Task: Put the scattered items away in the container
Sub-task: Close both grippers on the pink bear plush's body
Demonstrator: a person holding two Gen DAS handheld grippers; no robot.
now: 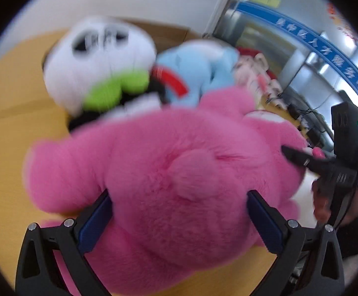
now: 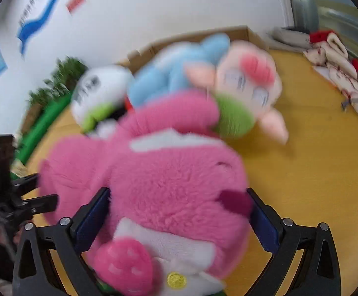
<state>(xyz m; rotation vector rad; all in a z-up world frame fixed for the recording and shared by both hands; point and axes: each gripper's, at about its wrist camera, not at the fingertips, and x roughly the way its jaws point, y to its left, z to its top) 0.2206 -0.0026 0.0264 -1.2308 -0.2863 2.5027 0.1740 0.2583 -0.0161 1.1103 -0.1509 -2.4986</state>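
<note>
Fluffy and bright, the big pink plush bear (image 1: 169, 172) filled the space right in front of both cameras. It sat between the two blue-padded fingers of the left gripper (image 1: 179, 219), and both pads pressed into its fur, so that claw was clenched on the bear. On the other side, the right gripper (image 2: 179, 218) squeezed the same bear (image 2: 159, 185) between its own blue pads, near a pink strawberry patch (image 2: 124, 264) and a white bib. From the left camera, the right gripper (image 1: 299, 159) showed at the far right, held by a hand (image 1: 327, 197) in a dark sleeve. Behind the bear lay a white and black panda plush toy with a green patch (image 1: 97, 66), a soft light blue plush toy (image 1: 193, 69) touching it, and a pale pink plush toy with a green collar (image 2: 248, 83) just beside the blue one. All the toys rested on the yellow wooden table (image 2: 314, 160). An open brown cardboard box (image 2: 240, 33) stood behind the toys, near the white wall. A pile of folded cloths in red and cream (image 2: 339, 74) lay well apart at the far right edge of the table. Everything looked a bit blurry.
</note>
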